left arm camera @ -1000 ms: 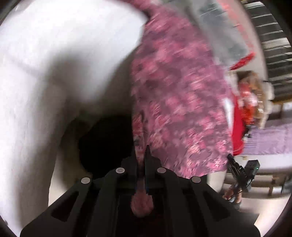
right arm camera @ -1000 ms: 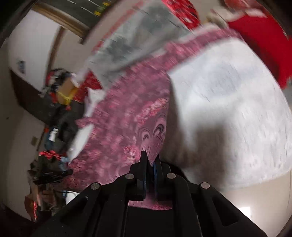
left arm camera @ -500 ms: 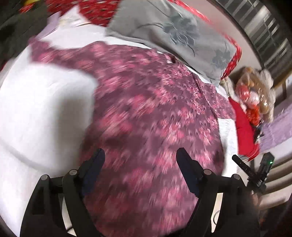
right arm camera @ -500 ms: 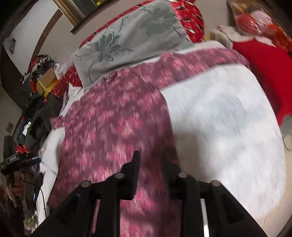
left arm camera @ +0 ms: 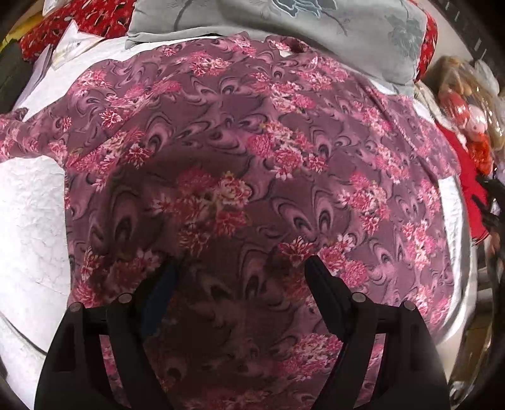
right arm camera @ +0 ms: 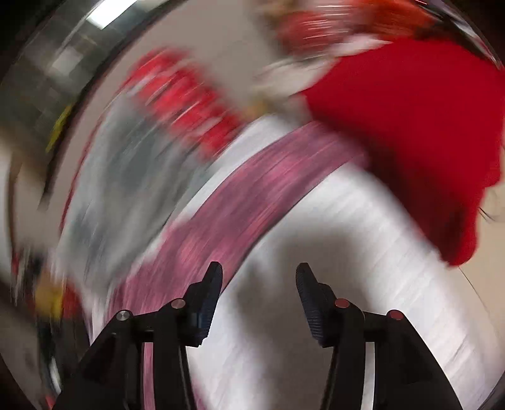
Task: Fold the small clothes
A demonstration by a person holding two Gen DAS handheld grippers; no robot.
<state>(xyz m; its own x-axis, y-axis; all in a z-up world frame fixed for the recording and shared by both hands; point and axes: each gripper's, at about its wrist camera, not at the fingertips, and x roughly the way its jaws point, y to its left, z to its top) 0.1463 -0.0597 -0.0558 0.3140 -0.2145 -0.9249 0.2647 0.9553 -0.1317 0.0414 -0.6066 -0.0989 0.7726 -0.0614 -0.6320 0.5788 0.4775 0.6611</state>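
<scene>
A purple garment with pink flowers lies spread flat over the white bed cover. My left gripper hovers above the garment's near part, pointing steeply down, open wide with only cloth beneath it, nothing pinched. The right wrist view is heavily blurred. There the garment shows as a purple streak running to the upper right. My right gripper hangs over the white cover beside the garment's edge; its jaws are opening and nothing is between them.
A grey flowered pillow lies at the garment's far end, over red patterned bedding. A red cloth sits right of the bed, with a doll beyond. White papers lie far left.
Both grippers were shut on the garment's edge a second ago and have let go. The left opened wide and moved over the spread cloth. The right swung fast to the right.
</scene>
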